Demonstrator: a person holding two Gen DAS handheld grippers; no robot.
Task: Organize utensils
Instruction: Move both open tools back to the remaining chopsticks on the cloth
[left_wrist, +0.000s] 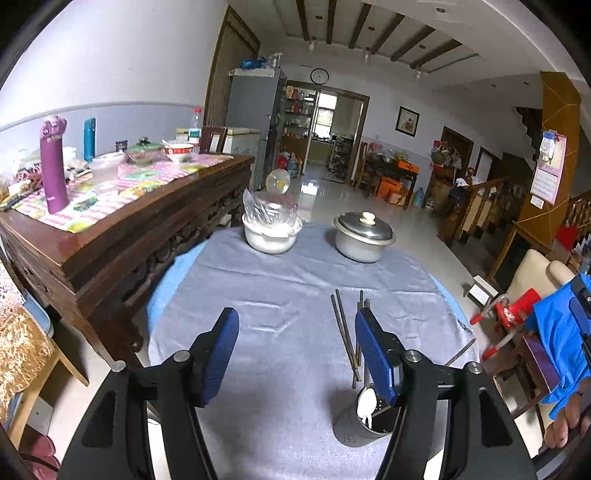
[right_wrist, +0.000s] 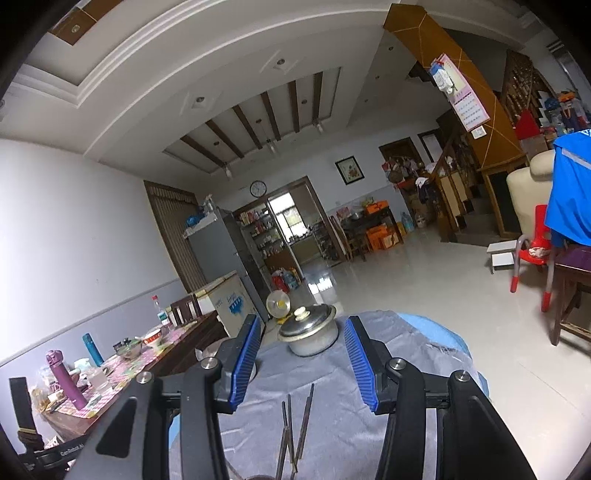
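Standing upright in the metal holder (left_wrist: 364, 421) at near right of the counter (left_wrist: 280, 295): thin, stiff, slippery chopsticks (left_wrist: 347, 332). Taking mid-shaft, probably. Left gripper (left_wrist: 295, 350) and right gripper (right_wrist: 299, 363) both spread, holding nothing.

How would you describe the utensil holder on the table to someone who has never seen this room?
Start at the round table with the grey cloth. At its near edge, beside the left tool's right finger, stands the metal utensil holder, a perforated cylinder with chopsticks and a white spoon inside. Unlike the lidded pot and covered bowl at the far edge, it is open-topped.
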